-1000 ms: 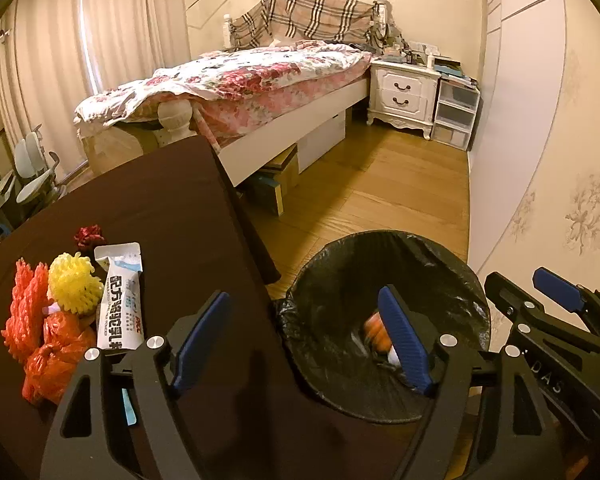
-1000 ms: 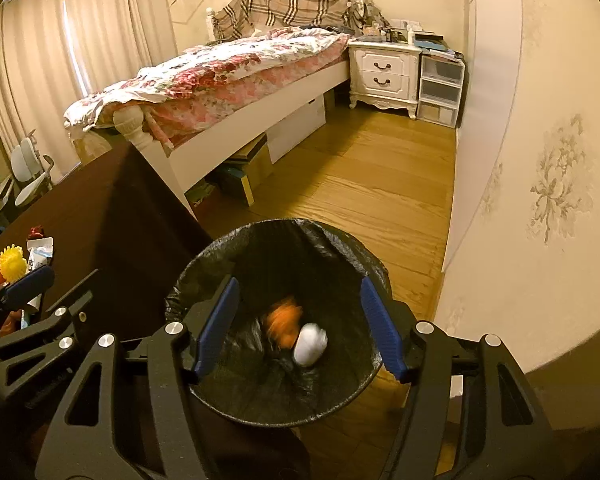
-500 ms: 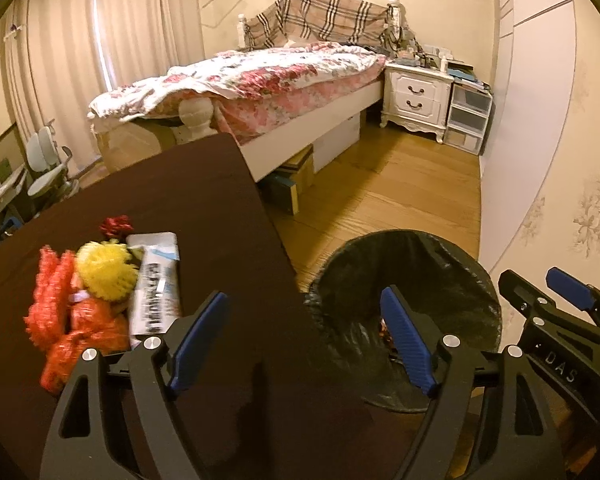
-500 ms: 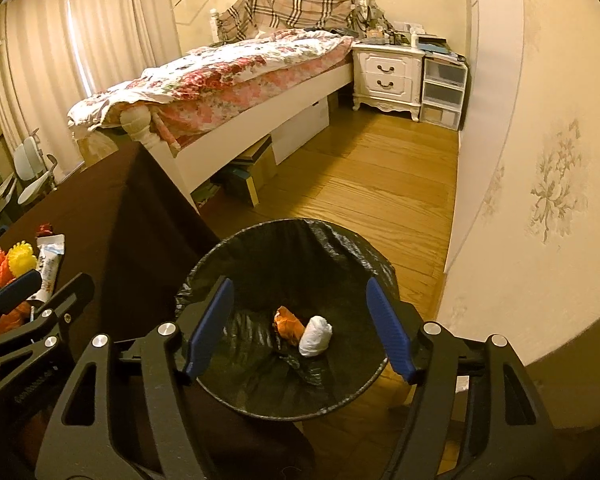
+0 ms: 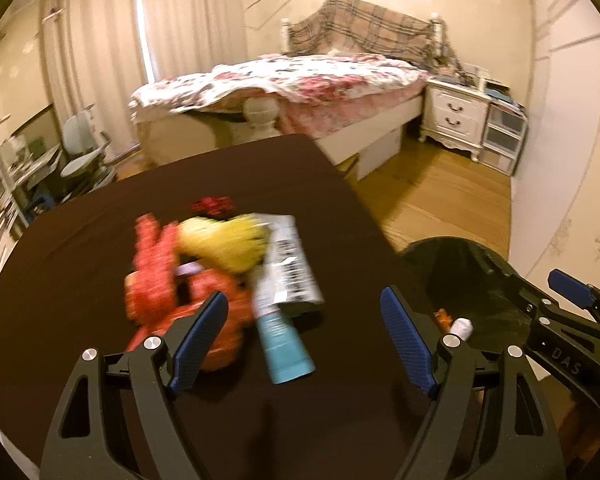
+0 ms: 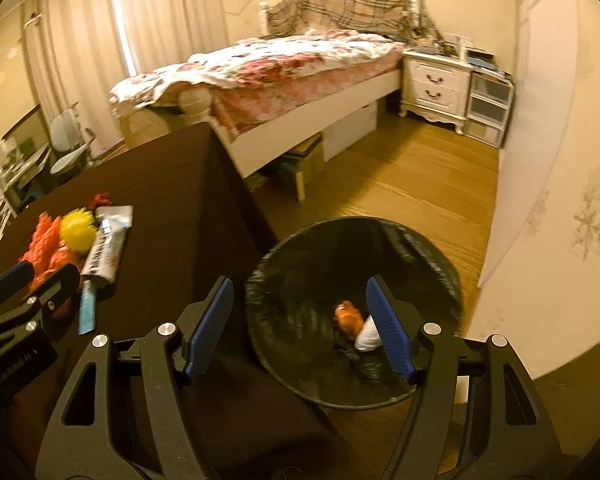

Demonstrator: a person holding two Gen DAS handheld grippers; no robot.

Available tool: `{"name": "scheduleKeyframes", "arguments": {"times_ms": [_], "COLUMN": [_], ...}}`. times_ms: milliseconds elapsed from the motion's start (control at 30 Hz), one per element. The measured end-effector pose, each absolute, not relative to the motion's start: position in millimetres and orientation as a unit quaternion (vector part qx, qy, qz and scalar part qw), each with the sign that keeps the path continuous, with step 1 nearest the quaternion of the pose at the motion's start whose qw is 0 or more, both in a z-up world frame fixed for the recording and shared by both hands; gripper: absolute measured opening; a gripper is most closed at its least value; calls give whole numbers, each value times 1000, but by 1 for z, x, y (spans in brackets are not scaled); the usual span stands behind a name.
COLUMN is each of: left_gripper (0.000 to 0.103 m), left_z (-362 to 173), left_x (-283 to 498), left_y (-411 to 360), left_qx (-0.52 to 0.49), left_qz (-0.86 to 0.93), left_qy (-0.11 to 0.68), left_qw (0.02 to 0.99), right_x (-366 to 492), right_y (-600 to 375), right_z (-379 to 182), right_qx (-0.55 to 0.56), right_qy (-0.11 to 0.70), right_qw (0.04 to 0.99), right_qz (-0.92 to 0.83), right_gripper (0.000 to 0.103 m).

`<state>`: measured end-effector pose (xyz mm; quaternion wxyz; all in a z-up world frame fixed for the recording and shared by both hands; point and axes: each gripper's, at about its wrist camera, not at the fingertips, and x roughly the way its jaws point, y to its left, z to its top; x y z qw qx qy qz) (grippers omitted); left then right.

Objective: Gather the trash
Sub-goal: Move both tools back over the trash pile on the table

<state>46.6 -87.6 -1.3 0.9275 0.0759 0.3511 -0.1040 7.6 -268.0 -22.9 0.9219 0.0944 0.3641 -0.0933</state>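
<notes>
**Orange and yellow litter on the dark table, two scraps already in the bin**

Orange crinkled wrapping [image 5: 160, 280] lies bunched on the dark brown table [image 5: 100, 360], touching a yellow frilly ball [image 5: 228, 244] that sits at its far side. A small red scrap [image 5: 212, 205] lies just beyond the ball. Beside them on the right is a flattened white tube with black lettering and a light blue end [image 5: 284, 304], its blue end pointing toward the camera. The pile is smeared by motion in the left wrist view; the right wrist view shows it sharper.

Just beside the table's edge, on the wooden floor, stands a round bin lined with a black bag [image 6: 420, 248]. At its bottom lie an orange scrap [image 6: 347, 315] and a white crumpled wad [image 6: 366, 336], touching each other.

The left gripper [image 5: 304, 344] hovers over the table near the tube and orange wrapping, jaws spread wide, nothing between them. The right gripper [image 6: 300, 328] hangs above the bin's near rim; its jaws have just been opening and they hold nothing.
</notes>
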Motion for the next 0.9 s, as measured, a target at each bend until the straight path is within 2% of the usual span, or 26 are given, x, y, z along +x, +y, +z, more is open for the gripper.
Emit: {"name": "scheduleKeyframes", "arguments": {"times_ms": [600,900], "left_gripper": [79,79], "left_z": [-6,-9], "left_x": [42,41], "left_y": [51,83], "left_qx": [25,12], "left_qz": [28,57], "left_qy": [367,368], "left_qw": [930,928], "right_x": [27,35], "right_y": [-142,-94], "right_z": [-9,-8], "right_qx": [30,2], "right_qy": [374,378], "right_qw": [926,921], "right_qz": [47,94], "right_gripper": [67,67]}}
